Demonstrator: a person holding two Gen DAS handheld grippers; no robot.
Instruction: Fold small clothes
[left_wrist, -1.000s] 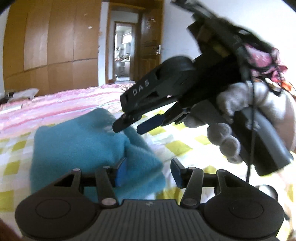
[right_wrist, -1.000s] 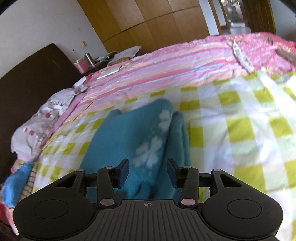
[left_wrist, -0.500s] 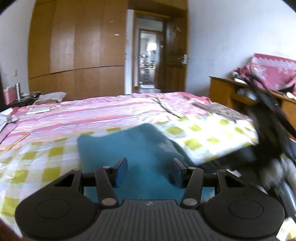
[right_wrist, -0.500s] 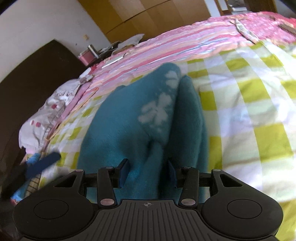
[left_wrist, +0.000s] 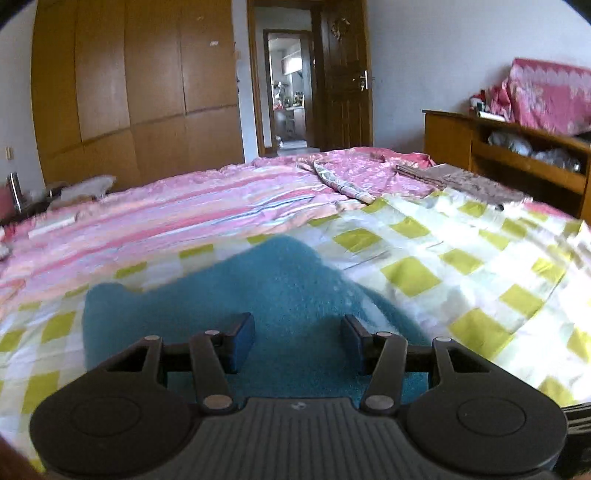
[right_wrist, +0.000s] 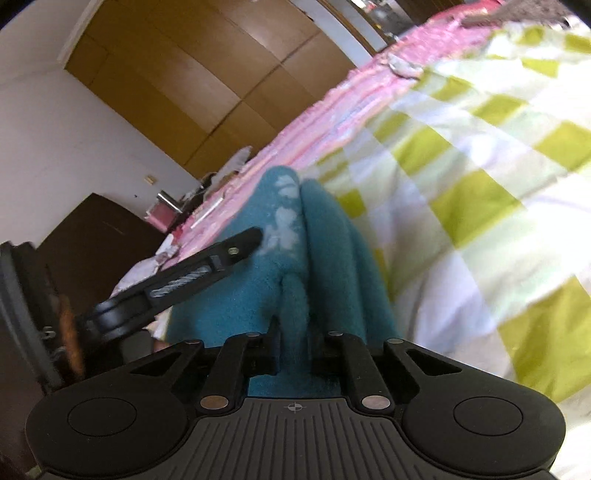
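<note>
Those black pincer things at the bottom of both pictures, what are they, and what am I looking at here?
There is no robot here: a person holds a two-finger tool in each hand, and each carries a wide-angle camera looking forward along its fingers. One picture comes from the left tool, the other from the right tool.

Both look onto a bed covered by a yellow-checked sheet with a pink striped quilt behind it. On the sheet lies a small teal fleece garment with pale flower prints, the thing being folded.

The right tool has pinched a raised ridge of the fleece between its fingers. The left tool stands open over the garment, gripping nothing. It also shows up at the left edge of the right tool's picture.
</note>
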